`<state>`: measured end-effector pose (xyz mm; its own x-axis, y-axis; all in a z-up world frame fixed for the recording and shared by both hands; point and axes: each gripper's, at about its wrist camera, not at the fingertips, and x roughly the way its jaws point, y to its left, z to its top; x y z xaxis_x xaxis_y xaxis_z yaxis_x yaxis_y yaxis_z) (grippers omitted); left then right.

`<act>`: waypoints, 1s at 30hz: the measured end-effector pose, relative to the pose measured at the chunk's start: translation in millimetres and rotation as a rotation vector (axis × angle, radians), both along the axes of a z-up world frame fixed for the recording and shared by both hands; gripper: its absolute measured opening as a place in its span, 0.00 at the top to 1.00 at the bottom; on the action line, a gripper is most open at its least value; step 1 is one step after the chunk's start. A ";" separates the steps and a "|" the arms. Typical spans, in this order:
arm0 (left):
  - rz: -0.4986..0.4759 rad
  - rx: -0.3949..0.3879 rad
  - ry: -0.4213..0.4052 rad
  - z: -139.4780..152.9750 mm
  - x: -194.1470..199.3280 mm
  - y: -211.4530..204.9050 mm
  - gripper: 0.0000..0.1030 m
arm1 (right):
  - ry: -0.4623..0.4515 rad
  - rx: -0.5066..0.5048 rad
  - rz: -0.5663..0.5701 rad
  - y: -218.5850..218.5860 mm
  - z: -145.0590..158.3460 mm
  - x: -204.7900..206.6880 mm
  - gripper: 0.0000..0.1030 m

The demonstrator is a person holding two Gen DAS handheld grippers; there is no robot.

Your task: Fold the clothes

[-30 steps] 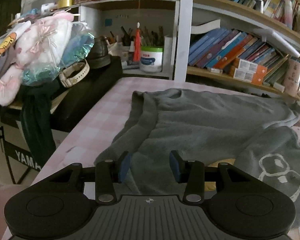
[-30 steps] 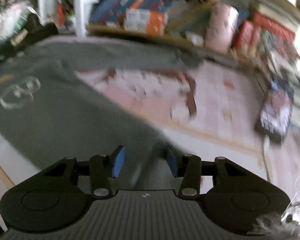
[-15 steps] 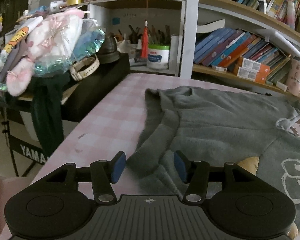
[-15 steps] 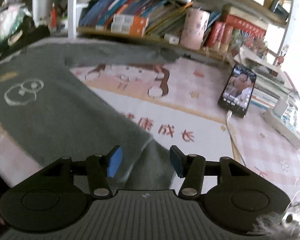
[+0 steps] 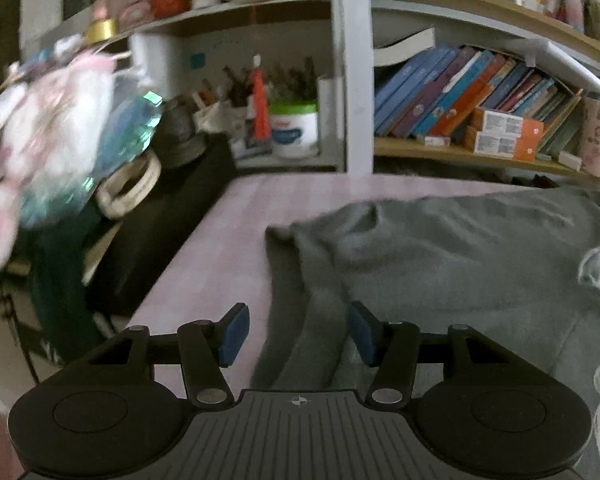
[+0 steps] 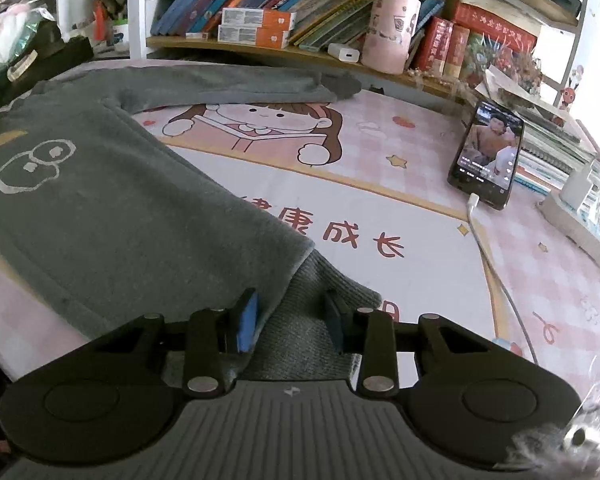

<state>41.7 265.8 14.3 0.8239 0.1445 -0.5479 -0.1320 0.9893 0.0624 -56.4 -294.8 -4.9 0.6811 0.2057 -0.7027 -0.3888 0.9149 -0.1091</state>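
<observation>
1. Grey sweatshirt [image 6: 112, 208] spread flat across the desk [image 6: 380, 208], over a pink checked mat with a cartoon girl and red characters.
2. Left gripper [image 5: 298, 334] low at the garment's left side; jaws wide apart, straddling a long fold of grey fabric, blue pads [image 5: 234, 332] clear of the cloth, nothing clamped.
3. Right gripper [image 6: 290, 322] at the near ribbed hem [image 6: 312, 320]; jaws open, ribbed band lying between them, not pinched.
4. White outline print [image 6: 34, 166] on the sweatshirt, left of the right gripper.
5. One sleeve [image 6: 228, 84] stretched along the far desk edge, below the bookshelf [image 6: 260, 46].
6. Smartphone [image 6: 486, 150] on the mat at right, screen lit, white cable [image 6: 496, 264] plugged in.
7. Pink mug [image 6: 390, 30] on the shelf among books.
8. Left view blurred; pile of pink and white fabric [image 5: 48, 136] left of the desk.
</observation>
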 end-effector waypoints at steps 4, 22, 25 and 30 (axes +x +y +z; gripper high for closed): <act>-0.038 -0.014 0.077 -8.5 27.4 -6.3 0.69 | -0.002 -0.008 -0.002 1.7 -0.1 -0.1 0.67; 0.127 0.030 0.060 -17.0 32.9 36.4 0.90 | -0.010 0.059 0.076 31.9 -2.6 17.9 0.64; 0.154 0.001 0.053 -16.7 32.2 42.7 0.90 | -0.012 0.077 0.083 33.0 -3.5 22.7 0.64; 0.183 0.082 0.032 -11.6 20.7 37.4 0.85 | -0.012 0.083 0.088 31.9 -3.4 21.5 0.64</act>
